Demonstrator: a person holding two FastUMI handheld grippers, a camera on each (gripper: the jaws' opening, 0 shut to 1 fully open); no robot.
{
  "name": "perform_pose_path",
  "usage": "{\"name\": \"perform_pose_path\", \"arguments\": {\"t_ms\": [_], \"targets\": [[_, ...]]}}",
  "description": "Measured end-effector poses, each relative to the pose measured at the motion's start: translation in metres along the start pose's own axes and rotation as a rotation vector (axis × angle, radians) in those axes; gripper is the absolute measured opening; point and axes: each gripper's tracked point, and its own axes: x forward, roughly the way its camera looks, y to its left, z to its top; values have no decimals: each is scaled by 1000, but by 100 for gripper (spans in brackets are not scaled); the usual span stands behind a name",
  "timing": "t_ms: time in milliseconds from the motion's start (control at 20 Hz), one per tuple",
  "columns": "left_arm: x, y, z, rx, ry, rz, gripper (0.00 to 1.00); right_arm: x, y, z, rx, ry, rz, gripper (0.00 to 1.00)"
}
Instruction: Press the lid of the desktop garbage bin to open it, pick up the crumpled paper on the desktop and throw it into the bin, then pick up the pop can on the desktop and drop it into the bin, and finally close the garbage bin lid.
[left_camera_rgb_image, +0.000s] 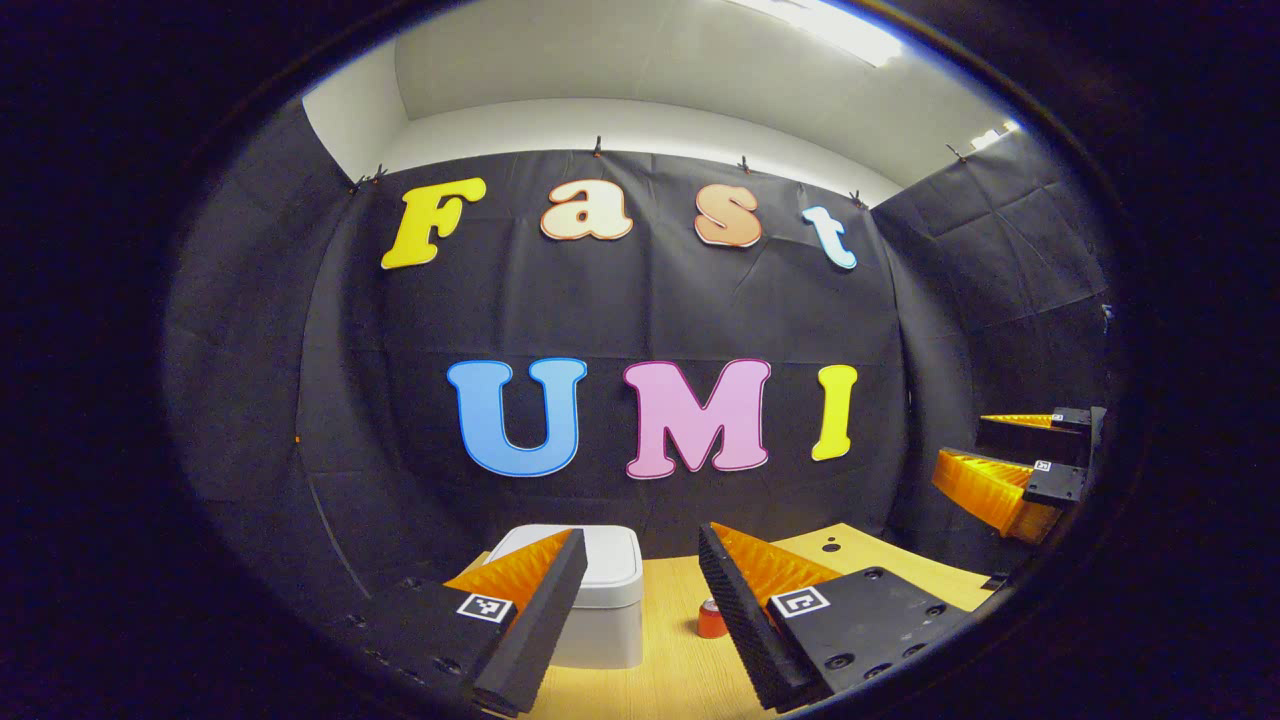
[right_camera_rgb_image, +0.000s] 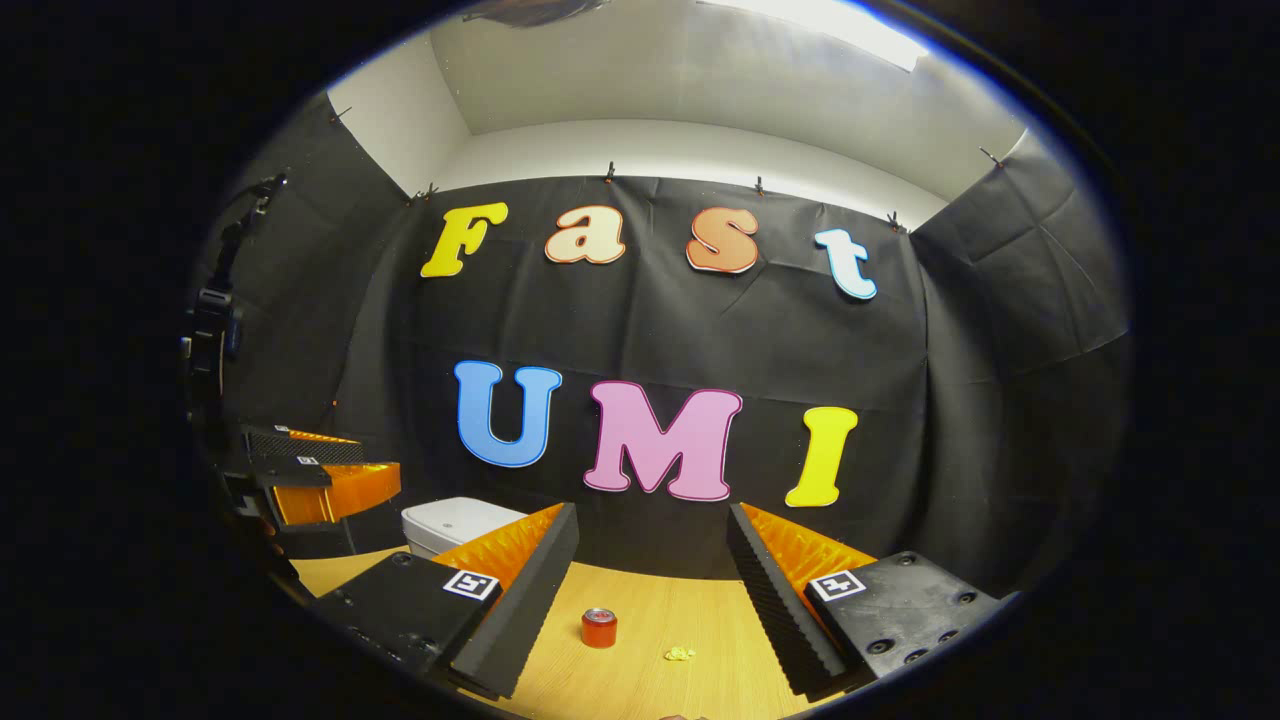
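A white desktop bin (left_camera_rgb_image: 606, 590) stands on the wooden table (left_camera_rgb_image: 880, 560) with its lid down, just beyond my left gripper (left_camera_rgb_image: 640, 545), which hovers open with nothing between its fingers. A small red pop can (left_camera_rgb_image: 711, 620) stands upright to the right of the bin. In the right gripper view the can (right_camera_rgb_image: 599, 628) sits on the table ahead, with a small yellow crumpled paper (right_camera_rgb_image: 680, 654) to its right. My right gripper (right_camera_rgb_image: 652, 520) is open and empty, raised above them. The bin (right_camera_rgb_image: 450, 522) is at the left there.
The right gripper (left_camera_rgb_image: 1020, 465) hangs at the far right of the left gripper view, fingers apart. The left gripper (right_camera_rgb_image: 310, 470) is at the left edge of the right gripper view. Black cloth walls close in the table (right_camera_rgb_image: 640, 600) on three sides.
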Motion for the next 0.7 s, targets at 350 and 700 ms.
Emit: {"name": "perform_pose_path", "arguments": {"t_ms": [350, 700], "targets": [[44, 21, -15, 32, 31, 39, 54, 34, -20, -21, -6, 15, 3, 96], [92, 53, -52, 53, 90, 126, 16, 80, -31, -56, 3, 45, 41, 96]]}}
